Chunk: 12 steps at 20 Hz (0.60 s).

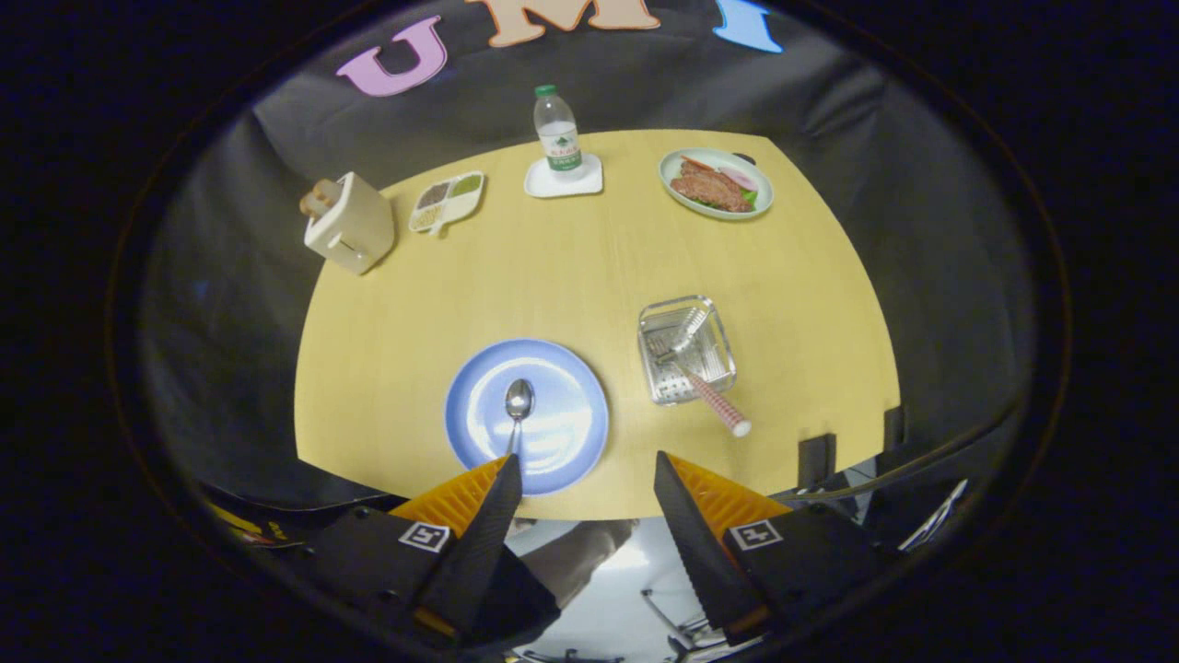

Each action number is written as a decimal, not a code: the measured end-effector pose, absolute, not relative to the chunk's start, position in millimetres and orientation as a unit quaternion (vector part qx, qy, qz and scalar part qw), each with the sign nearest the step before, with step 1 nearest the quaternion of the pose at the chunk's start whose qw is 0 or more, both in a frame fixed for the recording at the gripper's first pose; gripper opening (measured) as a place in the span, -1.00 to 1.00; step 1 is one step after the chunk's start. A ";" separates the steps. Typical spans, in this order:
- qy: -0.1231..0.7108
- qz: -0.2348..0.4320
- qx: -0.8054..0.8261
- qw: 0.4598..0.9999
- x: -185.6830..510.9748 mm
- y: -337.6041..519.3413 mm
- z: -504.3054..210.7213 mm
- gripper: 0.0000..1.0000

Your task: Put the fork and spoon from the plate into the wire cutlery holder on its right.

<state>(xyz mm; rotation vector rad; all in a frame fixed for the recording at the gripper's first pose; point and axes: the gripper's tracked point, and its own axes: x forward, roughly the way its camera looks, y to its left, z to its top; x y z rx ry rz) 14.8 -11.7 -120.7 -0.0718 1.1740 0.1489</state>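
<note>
Tool: my tool (pixel 587 479) hung above the near edge of the surface (pixel 589 267), fingers apart and holding nothing.
Spoon: the spoon (pixel 517 410) lay on the blue plate (pixel 488 424), bowl away from me, handle toward my left finger.
Fork: the fork (pixel 702 376) already sat in the wire cutlery holder (pixel 656 354), its patterned handle sticking out over the rim.
Handling: I judged the spoon light, stiff and slippery; the thin handle was the place to pinch.
</note>
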 end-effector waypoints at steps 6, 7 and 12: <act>0.542 0.070 0.026 0.837 -21.8 25.3 -149.5 0.88; 0.544 0.067 0.028 0.836 -24.8 26.6 -158.8 0.88; 0.569 0.063 0.043 0.819 -27.6 49.2 -211.2 0.85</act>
